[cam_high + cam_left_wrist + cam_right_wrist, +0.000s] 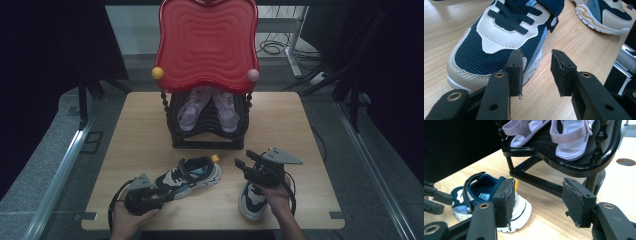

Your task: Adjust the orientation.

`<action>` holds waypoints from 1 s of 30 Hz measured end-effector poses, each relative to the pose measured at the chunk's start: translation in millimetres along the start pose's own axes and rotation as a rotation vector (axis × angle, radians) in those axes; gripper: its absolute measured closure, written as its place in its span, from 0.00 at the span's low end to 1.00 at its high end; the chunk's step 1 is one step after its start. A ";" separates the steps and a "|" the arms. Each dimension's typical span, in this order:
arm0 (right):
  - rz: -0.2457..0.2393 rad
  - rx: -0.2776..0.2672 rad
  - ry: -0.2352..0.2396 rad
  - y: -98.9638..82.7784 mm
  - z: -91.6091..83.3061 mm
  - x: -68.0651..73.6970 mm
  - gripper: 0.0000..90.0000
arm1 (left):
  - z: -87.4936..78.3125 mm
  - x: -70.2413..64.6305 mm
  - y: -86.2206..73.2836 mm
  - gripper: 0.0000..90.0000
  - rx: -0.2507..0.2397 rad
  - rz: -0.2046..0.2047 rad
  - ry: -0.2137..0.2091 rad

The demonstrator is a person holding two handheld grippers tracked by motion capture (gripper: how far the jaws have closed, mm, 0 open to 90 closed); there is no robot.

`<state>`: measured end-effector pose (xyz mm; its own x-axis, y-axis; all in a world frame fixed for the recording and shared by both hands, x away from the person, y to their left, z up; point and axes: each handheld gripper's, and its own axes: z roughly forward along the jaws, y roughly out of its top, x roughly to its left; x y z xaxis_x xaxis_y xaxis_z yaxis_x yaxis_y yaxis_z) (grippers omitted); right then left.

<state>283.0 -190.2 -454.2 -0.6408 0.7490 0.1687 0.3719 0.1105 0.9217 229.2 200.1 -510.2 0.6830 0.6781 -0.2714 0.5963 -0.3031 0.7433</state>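
Jaws on the left gripper [536,72] are released, nothing between them, toe of the navy sneaker [499,32] just beside the left one on the bench [579,45]. Right gripper [537,202] gapes empty too, over the second sneaker [252,197]. I'd re-grab at the heel collar, not the mesh, then lift toward the black rack [207,135] holding the lilac sandals [207,107].

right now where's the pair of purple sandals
In the high view the purple sandals sit side by side on the black rack's shelf at the table's far middle, under the red tray top, beyond both sneakers.
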 end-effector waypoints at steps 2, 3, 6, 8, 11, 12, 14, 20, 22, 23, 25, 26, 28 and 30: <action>-0.003 -0.003 0.005 1.2 -0.6 2.1 0.49 | 0.1 0.1 0.0 0.69 0.002 0.000 -0.002; -0.008 -0.006 0.004 1.7 -0.8 2.9 0.49 | 0.0 0.1 0.0 0.69 0.003 0.000 -0.002; -0.015 -0.012 0.006 2.7 -1.9 4.7 0.49 | -0.1 0.3 -0.1 0.69 0.003 0.000 -0.003; -0.020 -0.013 0.003 3.4 -2.3 6.0 0.49 | 0.0 0.4 -0.1 0.68 0.003 0.000 -0.003; -0.032 -0.010 0.005 4.1 -1.7 8.7 0.50 | 0.0 0.3 -0.1 0.68 0.003 0.000 -0.003; -0.034 -0.008 0.006 4.2 -1.4 9.4 0.50 | 0.0 0.3 -0.1 0.68 0.003 0.000 -0.003; -0.040 -0.004 0.009 4.3 -0.4 10.8 0.50 | 0.0 0.4 -0.1 0.68 0.004 0.000 -0.003; -0.044 0.001 0.022 4.2 1.8 11.8 0.53 | 0.1 0.3 -0.1 0.68 0.004 0.000 -0.003; -0.045 0.005 0.033 4.3 2.4 13.0 0.54 | 0.3 0.1 -0.1 0.68 0.002 -0.002 -0.004; -0.048 0.007 0.039 4.4 3.0 13.9 0.55 | 0.3 0.1 -0.1 0.67 0.002 -0.002 -0.003; -0.054 0.013 0.054 4.9 4.9 16.2 0.55 | 0.4 0.0 -0.1 0.67 0.002 -0.003 -0.003; -0.056 0.013 0.061 5.6 6.6 17.9 0.56 | 0.5 0.1 0.0 0.67 0.002 -0.001 -0.003; -0.065 0.013 0.075 7.5 9.0 20.3 0.59 | 1.2 -0.4 0.0 0.67 0.004 -0.002 -0.005; -0.081 0.018 0.099 10.2 12.9 23.3 0.64 | 2.4 -1.1 0.0 0.67 0.009 0.002 -0.005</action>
<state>280.6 -163.3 -445.4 -0.7319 0.6692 0.1288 0.3279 0.1801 0.9274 229.4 197.8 -511.3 0.6865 0.6740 -0.2727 0.5984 -0.3106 0.7385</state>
